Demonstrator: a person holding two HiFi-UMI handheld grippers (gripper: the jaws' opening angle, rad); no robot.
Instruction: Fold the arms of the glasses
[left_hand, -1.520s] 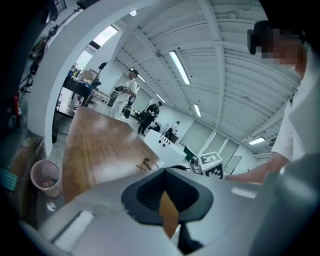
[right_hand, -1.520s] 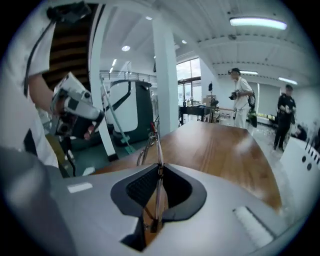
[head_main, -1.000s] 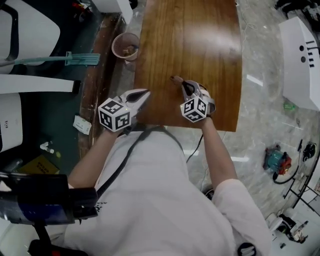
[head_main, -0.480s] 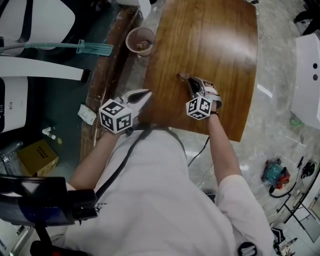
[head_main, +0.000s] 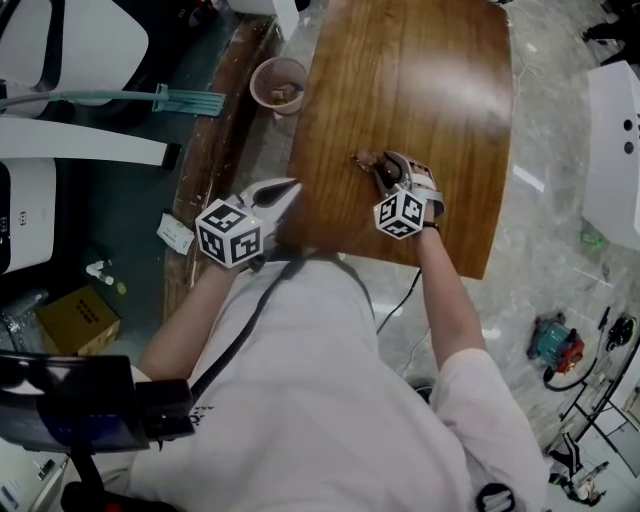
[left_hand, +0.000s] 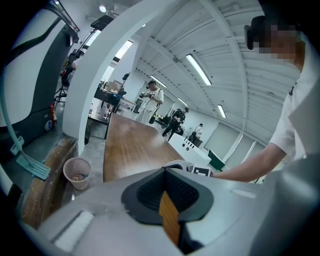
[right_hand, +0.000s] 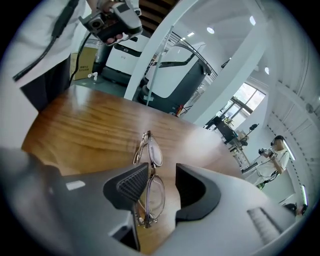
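Thin-framed glasses (right_hand: 150, 170) lie on the wooden table (right_hand: 85, 130), their arms apparently folded in behind the lenses. My right gripper (right_hand: 161, 179) straddles them and its jaws are opening. The near lens sits between the pads, and neither pad presses on it. In the head view the glasses (head_main: 366, 159) lie just beyond my right gripper (head_main: 385, 173), toward the table's near end. My left gripper (head_main: 289, 187) hovers shut and empty at the table's (head_main: 420, 80) left near edge. Its closed tips (left_hand: 166, 175) point along the tabletop (left_hand: 125, 145).
A pink wastebasket (head_main: 279, 82) (left_hand: 76, 172) stands on the floor left of the table. A teal-handled tool (head_main: 150, 98) and a cardboard box (head_main: 75, 318) lie further left. A white machine (head_main: 615, 150) stands to the right. People stand far off beyond the table.
My right gripper's jaws have spread apart, leaving the glasses resting on the table between them. The left gripper stays shut and has shifted only slightly.
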